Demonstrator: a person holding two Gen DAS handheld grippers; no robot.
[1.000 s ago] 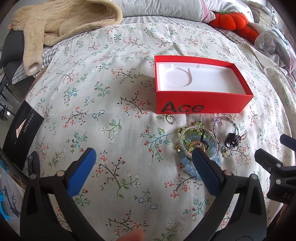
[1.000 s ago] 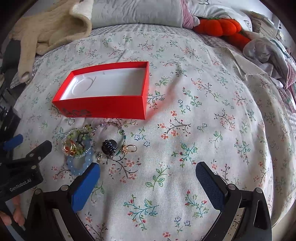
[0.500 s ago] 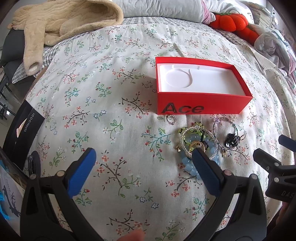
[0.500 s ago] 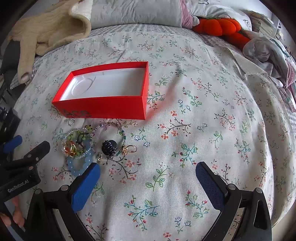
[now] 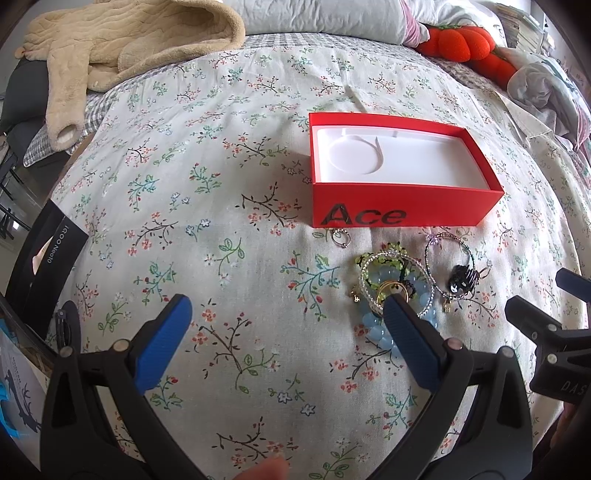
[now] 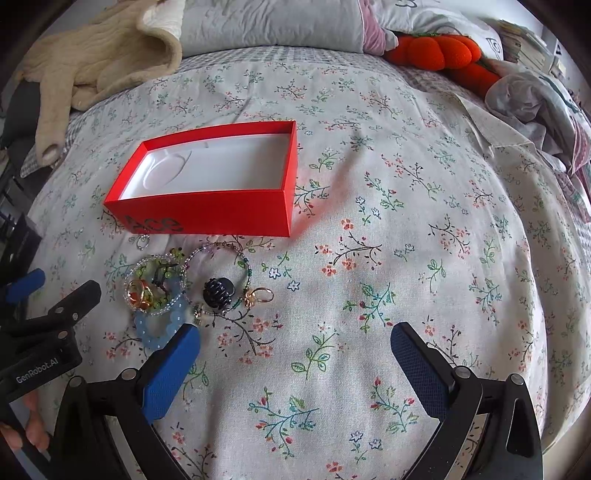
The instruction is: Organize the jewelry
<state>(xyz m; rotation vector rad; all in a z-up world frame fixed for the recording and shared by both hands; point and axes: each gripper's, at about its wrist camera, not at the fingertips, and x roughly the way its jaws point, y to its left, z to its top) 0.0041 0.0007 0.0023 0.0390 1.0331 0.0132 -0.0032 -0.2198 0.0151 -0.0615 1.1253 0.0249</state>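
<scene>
An open red box [image 5: 402, 212] [image 6: 207, 214] with a white liner lies on the floral bedspread. In front of it lies a jewelry pile: a pale blue bead bracelet [image 5: 373, 328] [image 6: 159, 328], a green bead bracelet [image 5: 384, 260], clear bead bracelets [image 6: 218, 254], a black hair claw [image 5: 461, 282] [image 6: 218, 291], gold rings [image 6: 260, 295] and a small silver ring [image 5: 340, 238]. My left gripper [image 5: 286, 306] is open and empty, its right fingertip over the pile's near edge. My right gripper [image 6: 295, 336] is open and empty, just right of the pile.
A beige fleece garment [image 5: 122, 40] lies at the far left of the bed, pillows [image 6: 269, 26] and an orange plush [image 6: 436, 51] at the head, crumpled clothes [image 6: 535, 96] far right. A black phone box [image 5: 44, 251] stands at the bed's left edge.
Both views have shifted only slightly; the box and jewelry lie where they were. Both grippers stay open.
</scene>
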